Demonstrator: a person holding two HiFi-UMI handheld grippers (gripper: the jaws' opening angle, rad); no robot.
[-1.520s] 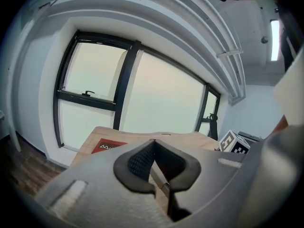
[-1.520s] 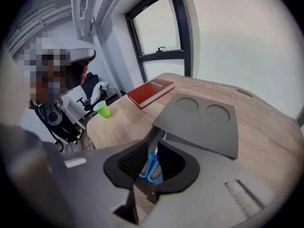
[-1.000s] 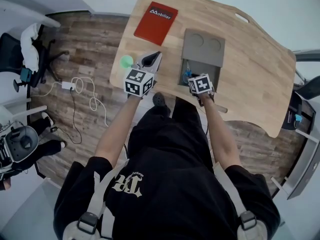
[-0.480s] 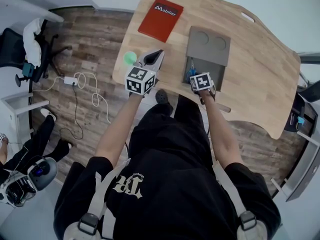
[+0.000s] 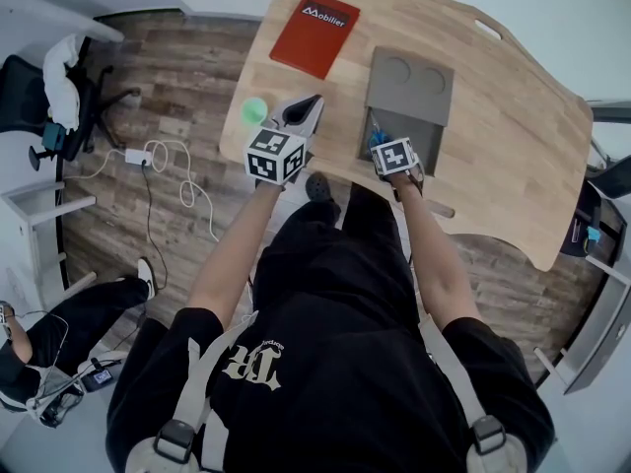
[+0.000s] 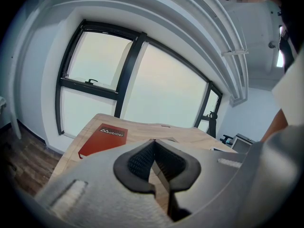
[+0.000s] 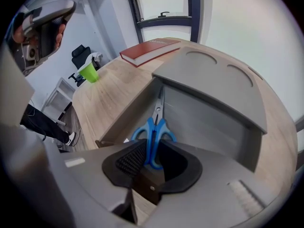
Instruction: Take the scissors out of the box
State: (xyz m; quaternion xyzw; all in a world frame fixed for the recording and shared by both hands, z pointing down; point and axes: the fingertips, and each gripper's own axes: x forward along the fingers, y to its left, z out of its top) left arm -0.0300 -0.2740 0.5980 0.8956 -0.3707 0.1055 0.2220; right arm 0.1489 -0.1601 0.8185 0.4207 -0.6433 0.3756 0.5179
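The blue-handled scissors (image 7: 154, 127) lie in the open part of the grey box (image 7: 209, 80), blades pointing away from me. My right gripper (image 7: 152, 158) points steeply down into the box. Its jaws have just been closing, with the blue handle loops between them, and the pads sit against both sides. In the head view its marker cube covers the box's (image 5: 409, 82) near end, and only a bit of the blue scissors (image 5: 373, 138) shows. My left gripper (image 5: 308, 106) hovers over the table's left part, shut with nothing in it; in its own view the left gripper (image 6: 152, 148) has its pads meeting.
A red book (image 5: 315, 33) lies at the back left of the wooden table (image 5: 493, 136), and a green cup (image 5: 254, 111) stands by the left edge, close to my left gripper. The box's far half is a lid with two round recesses. Chairs and cables are on the floor at left.
The right gripper has sunk a little deeper into the box's open end. The left gripper has stayed where it was. A person at the lower left of the floor has shifted.
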